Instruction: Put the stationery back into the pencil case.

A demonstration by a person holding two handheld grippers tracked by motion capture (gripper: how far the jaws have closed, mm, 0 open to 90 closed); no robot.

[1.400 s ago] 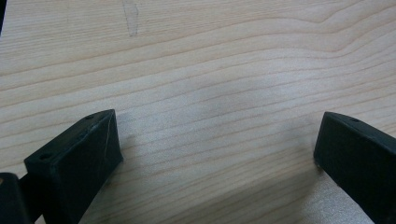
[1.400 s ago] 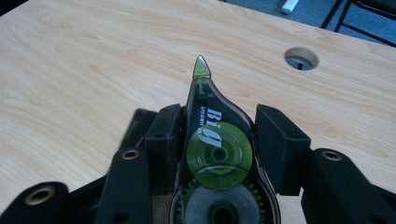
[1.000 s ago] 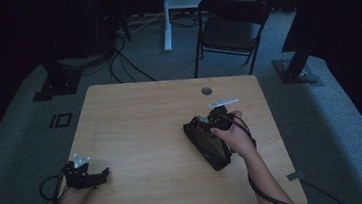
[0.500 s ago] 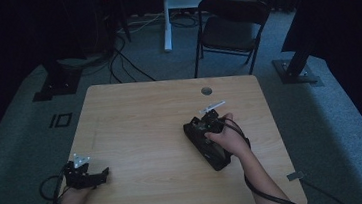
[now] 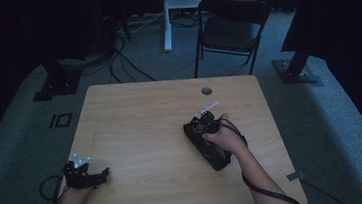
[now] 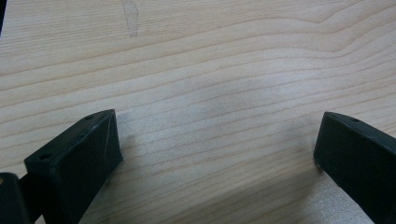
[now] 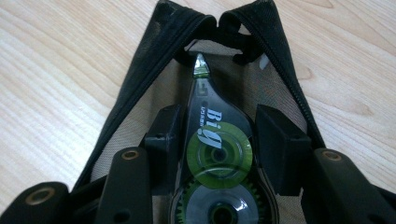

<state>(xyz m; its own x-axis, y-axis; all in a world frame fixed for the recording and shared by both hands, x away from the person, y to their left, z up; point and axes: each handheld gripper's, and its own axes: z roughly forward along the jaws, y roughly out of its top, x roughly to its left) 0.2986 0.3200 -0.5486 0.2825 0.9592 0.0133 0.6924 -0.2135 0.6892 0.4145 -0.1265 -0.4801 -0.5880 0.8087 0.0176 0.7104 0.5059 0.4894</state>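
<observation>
One correction tape roller [image 7: 219, 154] sits clamped between the pads of the right gripper [image 7: 219, 140], its clear green tip pointing away from the camera into the open mouth of one black mesh pencil pouch [image 7: 154, 79]. In the high view the pouch [image 5: 213, 154] lies on the right half of the wooden table [image 5: 135, 121], and the right gripper [image 5: 204, 126] hangs low over its far end. Judged step: loading the roller into the pouch; the body is between the zipper edges but not yet let go. Next move, as I read it: push the roller deeper along the pouch's length, keep the tip clear of the zipper teeth, then spread the jaws and lift straight out without dragging the mesh. The left gripper [image 5: 88, 175] rests near the table's front left corner, jaws spread wide with nothing between them, bare wood under it in the left gripper view [image 6: 219, 140]. Count: one roller, one pouch, two grippers, one table, one folding chair [image 5: 232, 26] beyond the far edge.
</observation>
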